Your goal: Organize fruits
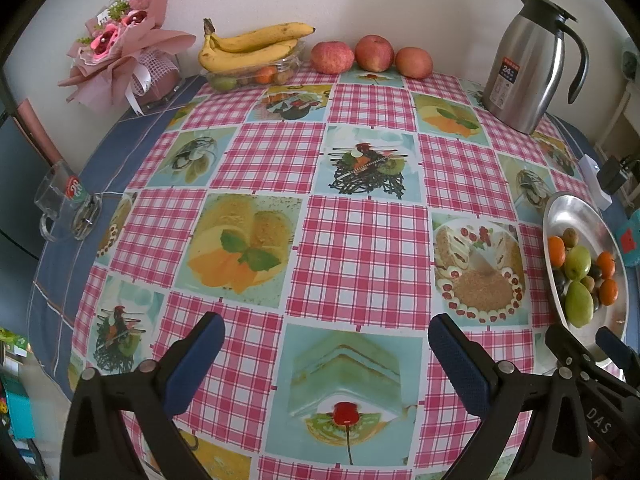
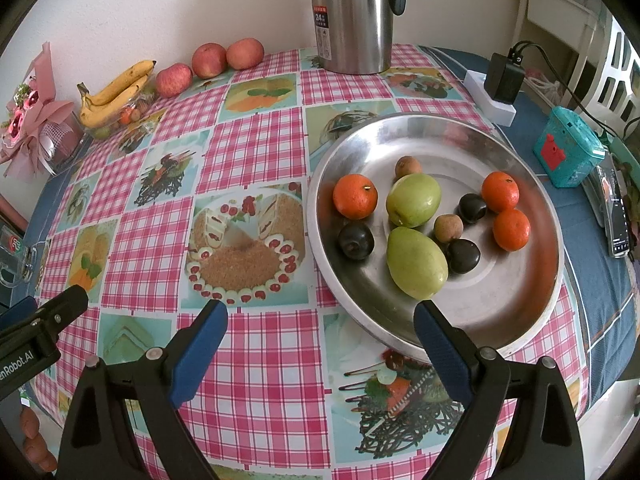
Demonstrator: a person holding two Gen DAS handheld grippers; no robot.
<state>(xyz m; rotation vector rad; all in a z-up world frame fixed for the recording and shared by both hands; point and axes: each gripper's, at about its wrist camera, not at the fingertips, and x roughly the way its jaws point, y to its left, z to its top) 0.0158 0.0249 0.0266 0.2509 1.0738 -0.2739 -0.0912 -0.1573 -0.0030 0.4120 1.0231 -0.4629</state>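
My left tool hangs over the checked desk, jaws apart, gripping nothing. My right tool hangs at the near rim of the steel plate, jaws likewise apart, gripping nothing.

Fruit, left to right along the far wall: a clear plastic tray with a bunch of bananas resting across it, small fruits under them (one orange, one green; the rest too small to tell). Just beside it, three apples in a row on the desk.

At the right, the steel plate holds three mandarins, two green mango-like fruits, three dark plums and two small brown longan-like fruits, loosely scattered.

Judgement: fruit sits in both tray and plate, so this fits either sorting into the plate or clearing it out; I cannot say which.

For any pick from the plate: come down over the fruit, jaws straddling its widest part, close gently. Round fruit rolls on smooth steel; neighbours lie close, so keep fingers clear of them.
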